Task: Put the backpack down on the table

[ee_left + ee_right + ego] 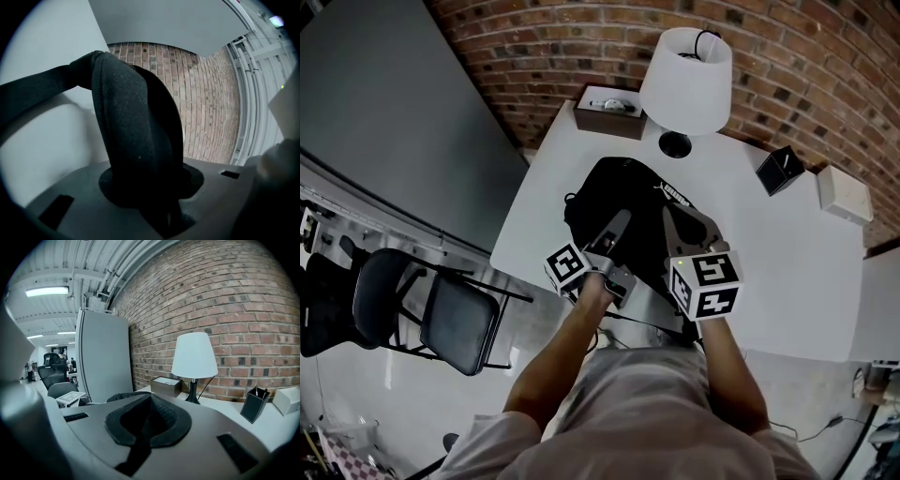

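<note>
A black backpack (623,202) lies on the white table (769,281), near its front left part. Both grippers rest on its near side. My left gripper (622,222) is shut on a padded black strap (136,136), which rises in a loop out of the jaws (150,187). My right gripper (677,223) sits to the right of it with its jaws closed, and black mesh fabric (157,411) is pinched between them (147,420). Just past the right jaws, a bit of the backpack's top (124,397) shows.
A white lamp (686,80) stands at the back by the brick wall, with a brown box (609,111) to its left. A black pen holder (780,170) and a white box (844,193) stand at the right. Black chairs (455,319) stand on the floor to the left.
</note>
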